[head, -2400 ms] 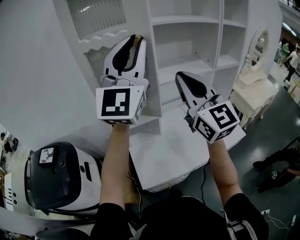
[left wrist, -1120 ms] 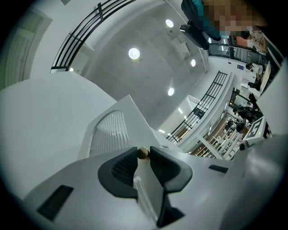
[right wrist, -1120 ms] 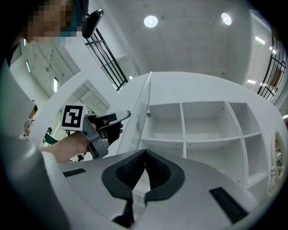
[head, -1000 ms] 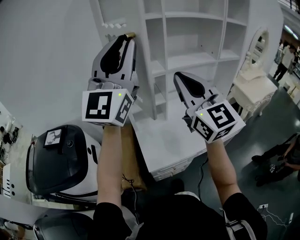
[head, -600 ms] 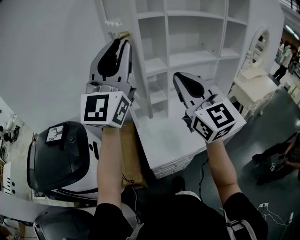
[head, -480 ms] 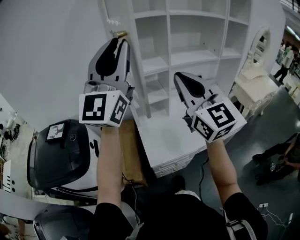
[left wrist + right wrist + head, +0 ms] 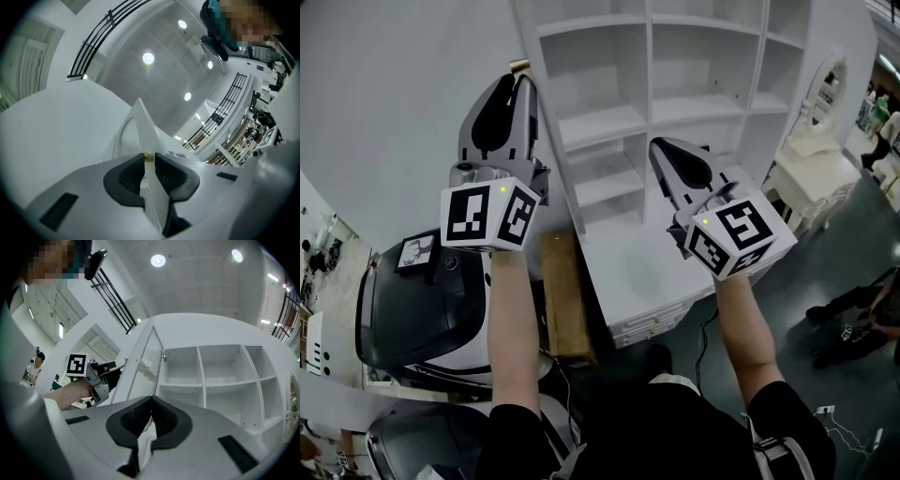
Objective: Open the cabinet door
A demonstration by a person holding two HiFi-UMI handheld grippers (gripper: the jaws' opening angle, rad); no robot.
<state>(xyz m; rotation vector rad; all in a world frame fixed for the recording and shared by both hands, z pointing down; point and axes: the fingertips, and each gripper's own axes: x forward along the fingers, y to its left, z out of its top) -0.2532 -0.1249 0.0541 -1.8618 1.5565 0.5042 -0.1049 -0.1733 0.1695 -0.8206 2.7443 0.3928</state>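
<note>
The white cabinet's door (image 7: 143, 366), with a fluted pane, stands swung out to the left of the open shelves (image 7: 675, 103). My left gripper (image 7: 517, 82) is at the door's free edge, by the small brass knob (image 7: 519, 64). In the left gripper view the door's edge (image 7: 136, 126) runs between the jaws, and the knob (image 7: 148, 157) sits at the tips of the left gripper (image 7: 149, 158), whose jaws are closing on it. My right gripper (image 7: 661, 148) hovers in front of the shelves, shut and empty; its pads meet in the right gripper (image 7: 151, 400) view.
A black and white machine (image 7: 412, 309) stands below the left arm, with a brown board (image 7: 562, 291) beside it. The cabinet's white countertop (image 7: 647, 272) juts out under the shelves. A white dressing table with mirror (image 7: 811, 159) stands to the right, with people (image 7: 881, 103) beyond.
The left gripper has moved left and drawn the door with it, so the door stands wider and more shelves show. The right gripper has hardly shifted.
</note>
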